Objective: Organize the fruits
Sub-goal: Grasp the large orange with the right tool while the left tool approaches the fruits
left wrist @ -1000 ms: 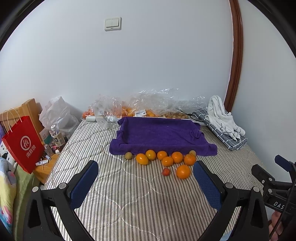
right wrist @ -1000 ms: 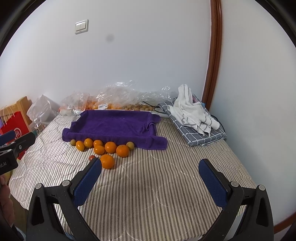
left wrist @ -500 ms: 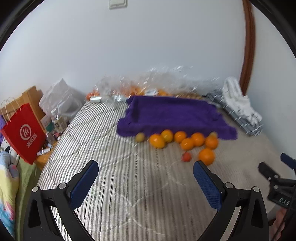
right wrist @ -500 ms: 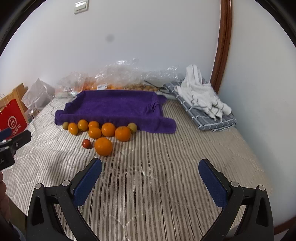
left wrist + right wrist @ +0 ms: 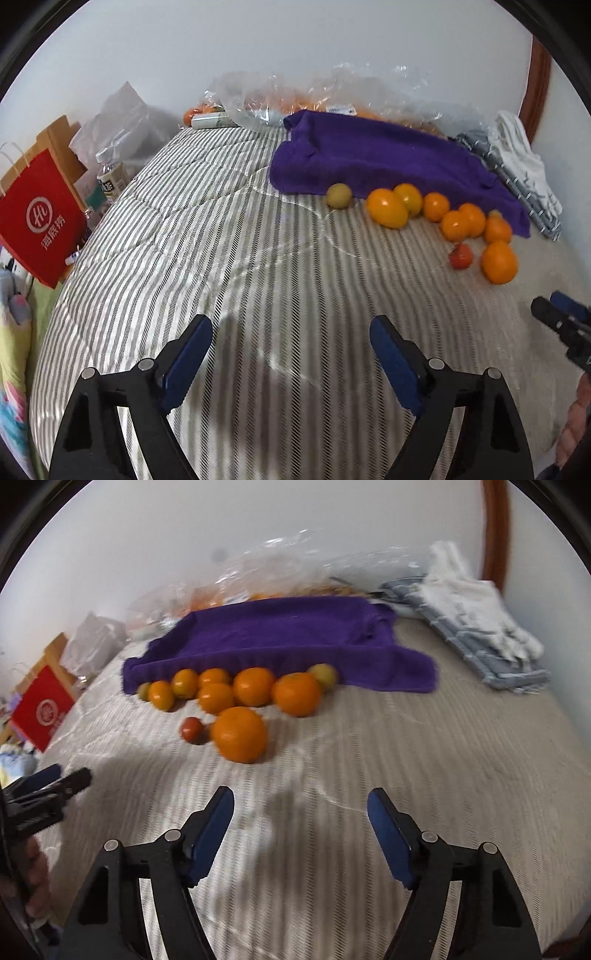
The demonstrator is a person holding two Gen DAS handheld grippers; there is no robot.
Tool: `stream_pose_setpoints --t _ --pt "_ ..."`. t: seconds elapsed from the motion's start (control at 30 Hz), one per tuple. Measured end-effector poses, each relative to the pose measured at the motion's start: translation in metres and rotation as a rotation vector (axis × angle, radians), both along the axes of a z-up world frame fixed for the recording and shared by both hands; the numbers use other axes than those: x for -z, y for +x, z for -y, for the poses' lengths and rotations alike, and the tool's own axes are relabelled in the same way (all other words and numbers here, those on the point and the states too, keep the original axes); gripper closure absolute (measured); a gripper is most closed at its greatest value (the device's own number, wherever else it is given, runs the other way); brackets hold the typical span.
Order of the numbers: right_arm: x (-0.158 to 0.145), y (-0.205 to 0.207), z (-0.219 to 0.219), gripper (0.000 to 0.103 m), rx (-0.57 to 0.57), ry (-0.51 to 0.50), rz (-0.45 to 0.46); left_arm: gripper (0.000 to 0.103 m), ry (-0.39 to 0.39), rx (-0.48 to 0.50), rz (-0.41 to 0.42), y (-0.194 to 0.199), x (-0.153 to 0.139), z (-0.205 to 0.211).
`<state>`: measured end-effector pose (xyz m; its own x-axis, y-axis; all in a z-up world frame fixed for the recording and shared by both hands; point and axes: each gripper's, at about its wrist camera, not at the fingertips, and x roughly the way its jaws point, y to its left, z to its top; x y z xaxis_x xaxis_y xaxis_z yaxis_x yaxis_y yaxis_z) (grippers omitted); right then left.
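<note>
Several oranges [image 5: 255,686] lie in a row on the striped bed, against the front edge of a purple towel [image 5: 288,635]. The largest orange [image 5: 240,734] lies nearest, beside a small red fruit [image 5: 192,729]. Two greenish fruits [image 5: 338,196] sit at the row's ends. My right gripper [image 5: 300,808] is open and empty, low over the bed just short of the large orange. My left gripper [image 5: 291,336] is open and empty, over bare bedding left of the fruit [image 5: 498,261]. Each gripper shows at the other view's edge.
Clear plastic bags of fruit [image 5: 332,92] lie along the wall behind the towel. Folded white and grey cloths [image 5: 480,620] sit at the right. A red paper bag [image 5: 40,218], a bottle [image 5: 110,177] and clutter stand off the bed's left side.
Both grippers have tilted down and moved forward toward the fruit, lower over the bed. The fruit looks larger and nearer in both views. Both jaws stay open.
</note>
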<state>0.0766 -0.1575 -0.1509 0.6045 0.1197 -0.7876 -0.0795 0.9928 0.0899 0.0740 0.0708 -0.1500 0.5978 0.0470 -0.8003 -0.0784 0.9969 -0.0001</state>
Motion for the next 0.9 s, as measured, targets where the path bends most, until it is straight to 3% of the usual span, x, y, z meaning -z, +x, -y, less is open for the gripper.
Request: stream_pose_setpoints --t 0.3,0.43,0.53,0.77,0.9 --pt "0.006 0.034 -0.031 0.029 -0.083 0.037 -0.013 0.019 -0.008 0.033 -0.042 0.02 0.008 -0.013" --pt "0.009 0.048 -0.045 0.04 -0.106 -0.029 -0.013 0.015 -0.031 0.053 -0.047 0.023 0.009 -0.018" --pt "0.013 0.055 -0.047 0.041 -0.118 -0.043 -0.026 0.012 -0.036 0.058 -0.049 0.023 0.01 -0.016" --pt "0.02 0.064 -0.052 0.061 -0.151 -0.075 -0.022 0.012 -0.027 0.062 -0.053 0.023 0.01 -0.015" --pt "0.019 0.063 -0.05 0.061 -0.19 -0.077 -0.024 0.012 -0.024 0.062 -0.054 0.023 0.011 -0.015"
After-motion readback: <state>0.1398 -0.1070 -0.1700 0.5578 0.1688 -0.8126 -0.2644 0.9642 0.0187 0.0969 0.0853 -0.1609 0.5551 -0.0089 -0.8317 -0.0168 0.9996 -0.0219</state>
